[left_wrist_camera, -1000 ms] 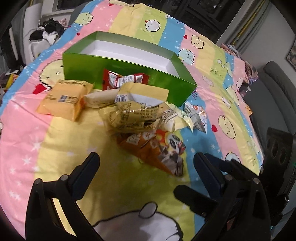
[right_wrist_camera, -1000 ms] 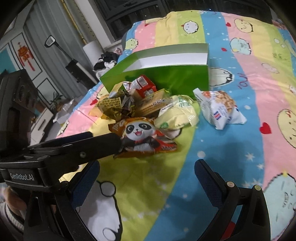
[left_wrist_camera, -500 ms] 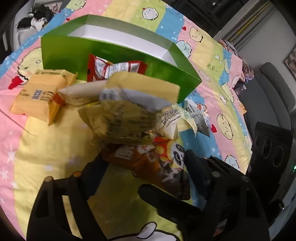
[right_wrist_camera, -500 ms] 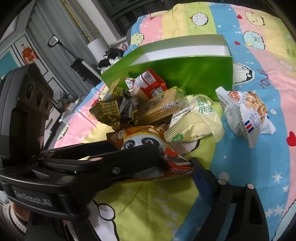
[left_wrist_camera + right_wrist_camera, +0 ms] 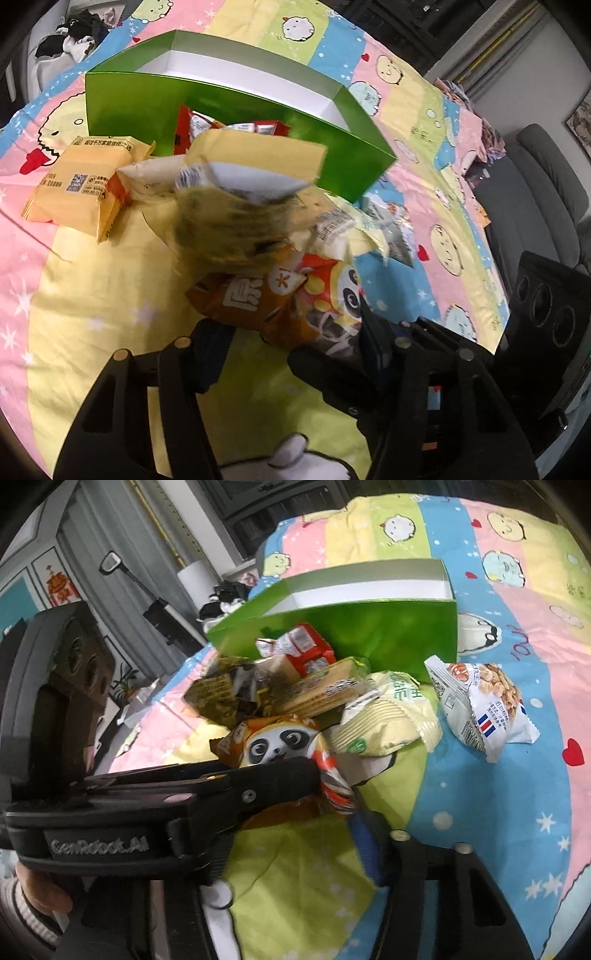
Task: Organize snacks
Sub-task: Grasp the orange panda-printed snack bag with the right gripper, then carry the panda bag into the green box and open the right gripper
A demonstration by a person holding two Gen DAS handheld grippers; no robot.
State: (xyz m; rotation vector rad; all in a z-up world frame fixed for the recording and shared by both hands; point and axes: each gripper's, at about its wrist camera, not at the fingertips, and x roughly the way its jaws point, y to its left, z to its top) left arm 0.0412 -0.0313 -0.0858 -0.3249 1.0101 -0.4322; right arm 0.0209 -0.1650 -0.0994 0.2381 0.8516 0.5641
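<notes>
An orange panda snack bag lies at the near end of a heap of snack packs, in front of an open green box. My left gripper is closing, with the bag's lower end between its fingers; I see no firm press. In the right wrist view one left finger crosses the panda bag. My right gripper is also closing just below the bag's corner, over bare cloth. Its left finger is partly hidden.
The heap holds a gold wrapper, a cracker pack, a pale green chip bag and a red pack. A white peanut bag lies apart at the right, an orange-yellow pack at the left. A cartoon bedsheet lies under it all.
Both grippers have come in close to the heap and their jaws have narrowed a lot. The left gripper's fingers now flank the panda bag, and its finger covers the bag's lower half in the right view.
</notes>
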